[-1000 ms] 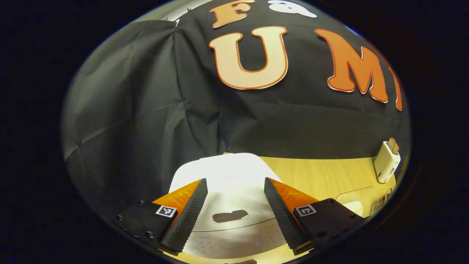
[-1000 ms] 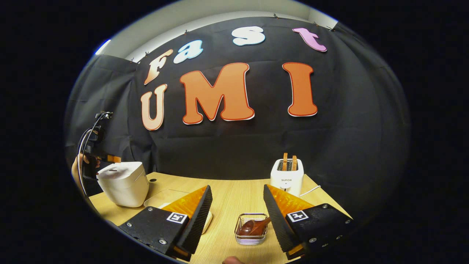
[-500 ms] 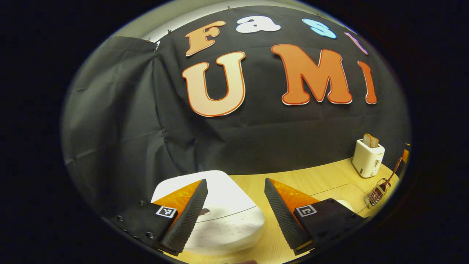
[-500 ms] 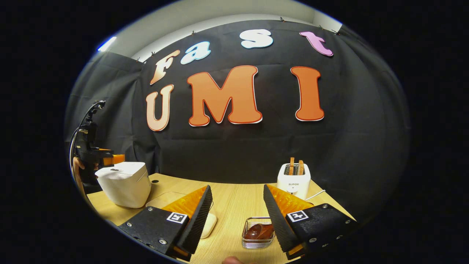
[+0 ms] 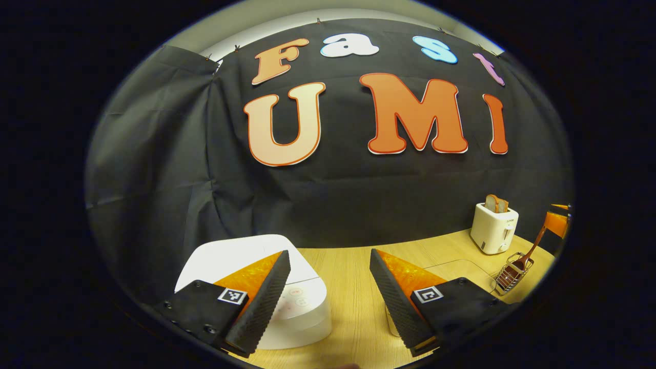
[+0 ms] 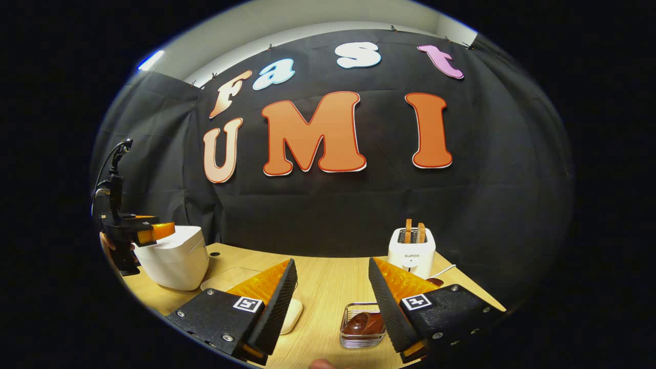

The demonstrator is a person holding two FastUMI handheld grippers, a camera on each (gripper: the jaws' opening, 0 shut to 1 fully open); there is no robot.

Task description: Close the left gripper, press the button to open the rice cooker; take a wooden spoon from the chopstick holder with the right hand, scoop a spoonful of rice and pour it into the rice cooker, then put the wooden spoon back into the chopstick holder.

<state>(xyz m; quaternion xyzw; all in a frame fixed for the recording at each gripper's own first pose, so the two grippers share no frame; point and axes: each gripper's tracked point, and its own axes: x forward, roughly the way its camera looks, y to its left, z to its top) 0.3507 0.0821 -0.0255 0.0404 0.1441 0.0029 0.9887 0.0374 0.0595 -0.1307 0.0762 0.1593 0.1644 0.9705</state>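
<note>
Progress: nothing in the task appears done yet; the cooker [image 6: 174, 254] stands with its lid down, and the spoon [image 6: 363, 323] lies in its holder [image 6: 363, 328].
Left tongs [image 5: 328, 302]: open, nothing between the fingers; they hang above the desk [image 5: 353, 287] just right of the cooker [image 5: 266, 287], not yet closed for the button press.
Right tongs [image 6: 330, 302]: open and empty, held over the near desk edge above the holder.
Remaining: closing the left tongs, pressing the button, taking the spoon, scooping, pouring, returning the spoon.
Cooker: smooth white shell with rounded corners, at the desk's left end.
Holder: small basket of thin shiny wire, near right.
Spoon: dark glossy wood, rounded bowl.
Toaster [image 6: 411, 253]: white, two slices standing up, far right.
Desk: pale wood grain.
Rice: its container cannot be told apart.
</note>
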